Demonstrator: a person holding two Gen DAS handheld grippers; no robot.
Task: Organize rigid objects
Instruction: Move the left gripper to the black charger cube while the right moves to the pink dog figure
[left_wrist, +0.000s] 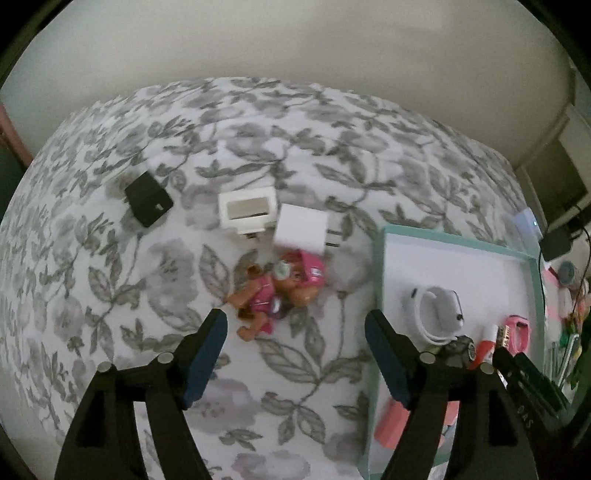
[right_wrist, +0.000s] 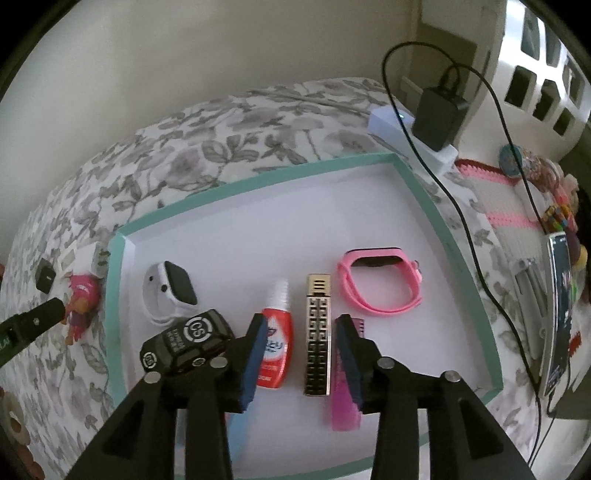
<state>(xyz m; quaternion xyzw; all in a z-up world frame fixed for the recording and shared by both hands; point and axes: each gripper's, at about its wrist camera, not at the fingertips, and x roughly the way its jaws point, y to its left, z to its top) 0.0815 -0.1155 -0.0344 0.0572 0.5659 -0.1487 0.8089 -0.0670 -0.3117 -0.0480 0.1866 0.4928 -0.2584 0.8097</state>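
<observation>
Left view: left gripper, jaws wide and empty, above toy figure and white charger on bedspread. Right view alone shows gold case lying in tray between right gripper jaws, parted, not touching.

The right gripper hangs parted over the teal-rimmed tray — gold-and-black case lying untouched between its fingers, red bottle beside.

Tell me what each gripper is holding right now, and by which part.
Nothing. The left gripper is open above the bedspread; the right gripper is open over the gold case, pads clear of it.
</observation>
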